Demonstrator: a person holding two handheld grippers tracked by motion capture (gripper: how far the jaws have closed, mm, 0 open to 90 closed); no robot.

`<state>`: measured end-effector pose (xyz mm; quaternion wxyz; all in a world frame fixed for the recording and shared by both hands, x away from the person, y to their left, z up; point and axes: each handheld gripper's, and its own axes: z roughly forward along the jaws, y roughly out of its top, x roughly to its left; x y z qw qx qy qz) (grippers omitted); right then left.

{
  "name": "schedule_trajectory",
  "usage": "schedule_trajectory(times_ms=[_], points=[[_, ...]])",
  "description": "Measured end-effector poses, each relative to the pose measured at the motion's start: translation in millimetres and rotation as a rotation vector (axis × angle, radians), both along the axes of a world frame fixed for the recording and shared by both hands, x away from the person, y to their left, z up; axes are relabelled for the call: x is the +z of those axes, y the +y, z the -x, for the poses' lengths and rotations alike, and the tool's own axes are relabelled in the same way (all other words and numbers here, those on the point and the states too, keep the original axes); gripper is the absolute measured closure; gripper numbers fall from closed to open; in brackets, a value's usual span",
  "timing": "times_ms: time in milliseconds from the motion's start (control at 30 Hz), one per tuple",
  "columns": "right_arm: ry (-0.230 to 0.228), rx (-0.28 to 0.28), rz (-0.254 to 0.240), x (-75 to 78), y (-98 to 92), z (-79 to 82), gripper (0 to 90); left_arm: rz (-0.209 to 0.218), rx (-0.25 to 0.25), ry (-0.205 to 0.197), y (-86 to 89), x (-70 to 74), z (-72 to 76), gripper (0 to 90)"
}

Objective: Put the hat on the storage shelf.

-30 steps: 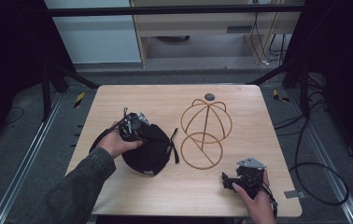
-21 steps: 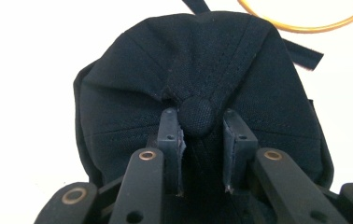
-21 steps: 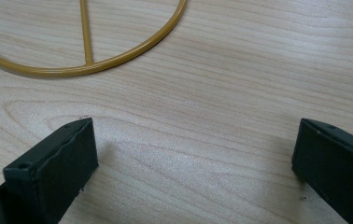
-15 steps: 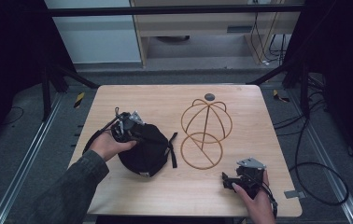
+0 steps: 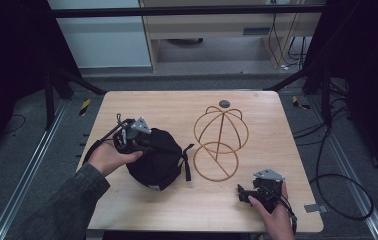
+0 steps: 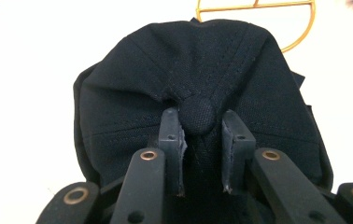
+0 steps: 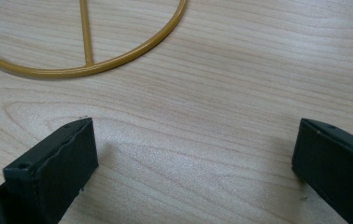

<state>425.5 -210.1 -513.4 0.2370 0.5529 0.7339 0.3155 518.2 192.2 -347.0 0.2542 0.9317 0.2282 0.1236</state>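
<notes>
Black cap [image 5: 159,157] lifted leftward, left gripper [image 6: 201,135] jaws clamping its crown

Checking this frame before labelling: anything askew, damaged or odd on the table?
Nothing damaged or spilled. The black cap is bunched and creased at its crown, because the left gripper is pinching it at the top button. The gold wire cap stand sits upright beside it. The right gripper rests open on the table.
</notes>
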Motion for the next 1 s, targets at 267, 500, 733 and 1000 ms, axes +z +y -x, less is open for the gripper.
schedule_trajectory(times_ms=[267, 500, 733, 1000], points=[[0.0, 0.0, 0.0, 0.0, 0.0, -0.1, 0.3, 0.037, -0.01, -0.032, 4.6, 15.4, 13.4, 73.2], [0.0, 0.0, 0.0, 0.0, 0.1, -0.1, 0.3, 0.058, -0.01, -0.056, 13.6, 32.1, 21.0, 73.2], [0.0, 0.0, -0.001, 0.0, 0.0, -0.1, 0.3, 0.054, -0.003, -0.075, 20.0, 41.7, 24.1, 73.4], [0.001, 0.0, -0.003, 0.2, 0.1, 0.0, 0.3, 0.069, -0.005, -0.093, 23.8, 53.3, 28.5, 73.5]])
